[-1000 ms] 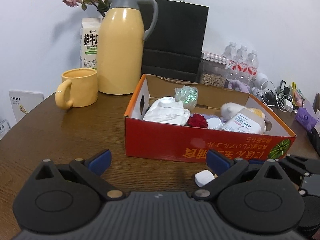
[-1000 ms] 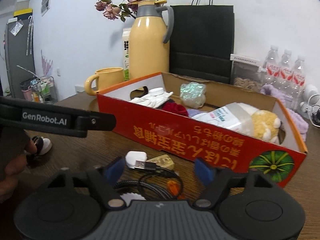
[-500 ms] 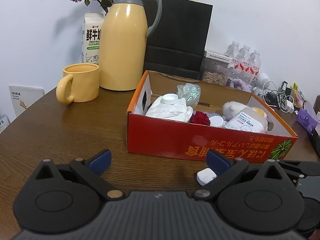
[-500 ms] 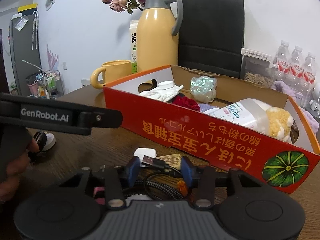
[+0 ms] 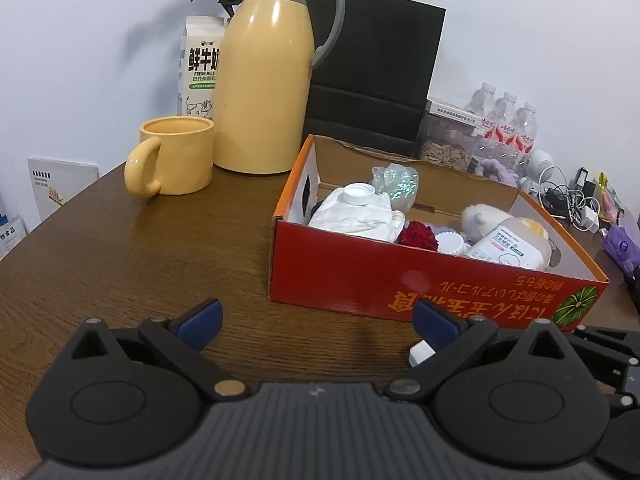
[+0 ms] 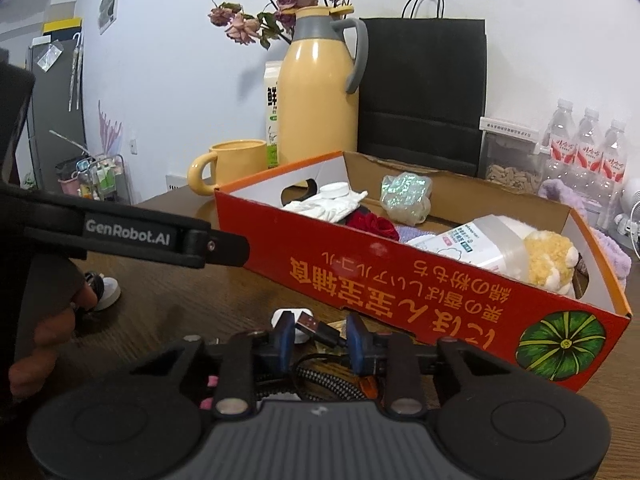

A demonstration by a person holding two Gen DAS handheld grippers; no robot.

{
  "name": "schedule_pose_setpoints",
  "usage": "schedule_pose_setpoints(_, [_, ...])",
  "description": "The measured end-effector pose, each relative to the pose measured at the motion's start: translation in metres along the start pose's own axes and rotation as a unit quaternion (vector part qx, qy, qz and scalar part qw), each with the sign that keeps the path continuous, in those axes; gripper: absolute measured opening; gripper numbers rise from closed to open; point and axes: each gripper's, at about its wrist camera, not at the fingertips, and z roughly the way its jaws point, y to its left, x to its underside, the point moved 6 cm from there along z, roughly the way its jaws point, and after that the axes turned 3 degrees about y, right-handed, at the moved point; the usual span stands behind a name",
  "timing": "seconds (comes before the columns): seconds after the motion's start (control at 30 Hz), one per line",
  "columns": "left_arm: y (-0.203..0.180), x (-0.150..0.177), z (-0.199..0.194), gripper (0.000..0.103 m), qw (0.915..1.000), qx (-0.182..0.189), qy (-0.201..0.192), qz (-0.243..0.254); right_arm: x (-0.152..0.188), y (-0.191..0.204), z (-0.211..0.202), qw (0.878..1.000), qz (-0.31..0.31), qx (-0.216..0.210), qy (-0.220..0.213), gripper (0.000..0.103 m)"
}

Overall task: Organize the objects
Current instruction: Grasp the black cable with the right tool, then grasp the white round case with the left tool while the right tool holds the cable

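My right gripper [image 6: 319, 336] sits low over the brown table, its jaws closing around a coiled black USB cable [image 6: 320, 376]. The cable's plug [image 6: 316, 325] sticks up between the blue pads [image 6: 285, 336], which touch the coil. A white charger block [image 6: 280, 315] lies just beyond it, in front of the red cardboard box [image 6: 360, 268]. My left gripper [image 5: 316, 316] stands open and empty above the table before the same box [image 5: 352, 280]. The charger [image 5: 420, 354] peeks out beside its right finger. The box holds a white pouch, a red flower and a plush toy.
A yellow thermos [image 5: 264, 80], yellow mug [image 5: 176, 156] and milk carton [image 5: 200, 68] stand behind the box at left. A black paper bag [image 5: 376, 72], water bottles [image 5: 504, 124] and tangled chargers [image 5: 568, 200] fill the back right. A hand [image 6: 44, 336] holds the left gripper's body [image 6: 132, 236].
The right gripper's jaws have closed from wide apart to narrow around the coiled USB cable. The left gripper has stayed open and about in place.
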Motion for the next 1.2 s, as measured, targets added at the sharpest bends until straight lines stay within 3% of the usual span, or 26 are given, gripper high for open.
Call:
schedule_pose_setpoints(0.17, [0.0,0.002,0.004,0.103,0.9999,-0.005,0.01,0.003,-0.005,-0.009,-0.012,0.999,0.019,0.012,-0.025,0.026])
schedule_pose_setpoints(0.23, [-0.002,0.005,0.006,0.103,0.9998,-0.006,0.018,0.01,-0.008,-0.015,-0.019,0.999,0.03,0.017,-0.038,0.008])
schedule_pose_setpoints(0.53, [-0.019,0.016,0.014,0.103,0.9977,-0.003,0.042,0.052,-0.01,-0.032,-0.034,0.996,0.056,0.03,-0.06,0.007])
schedule_pose_setpoints(0.73, [-0.016,0.016,0.015,0.103,0.9982,-0.006,0.041,0.044,-0.001,-0.034,-0.015,0.998,0.057,0.038,-0.006,0.028])
schedule_pose_setpoints(0.93, [-0.016,0.016,0.014,0.103,0.9981,-0.003,0.043,0.045,0.005,-0.038,0.011,0.997,0.043,0.036,0.048,0.028])
schedule_pose_setpoints(1.07, [-0.016,0.016,0.014,0.103,0.9981,-0.002,0.043,0.043,0.004,-0.033,0.018,0.998,0.026,0.029,0.056,0.028])
schedule_pose_setpoints(1.17, [-0.016,0.017,0.015,0.103,0.998,-0.002,0.045,0.044,0.004,-0.033,0.019,0.998,0.026,0.018,0.058,0.024])
schedule_pose_setpoints(1.2, [-0.016,0.017,0.015,0.103,0.998,-0.002,0.046,0.044,0.004,-0.031,0.019,0.998,0.025,0.01,0.059,0.014])
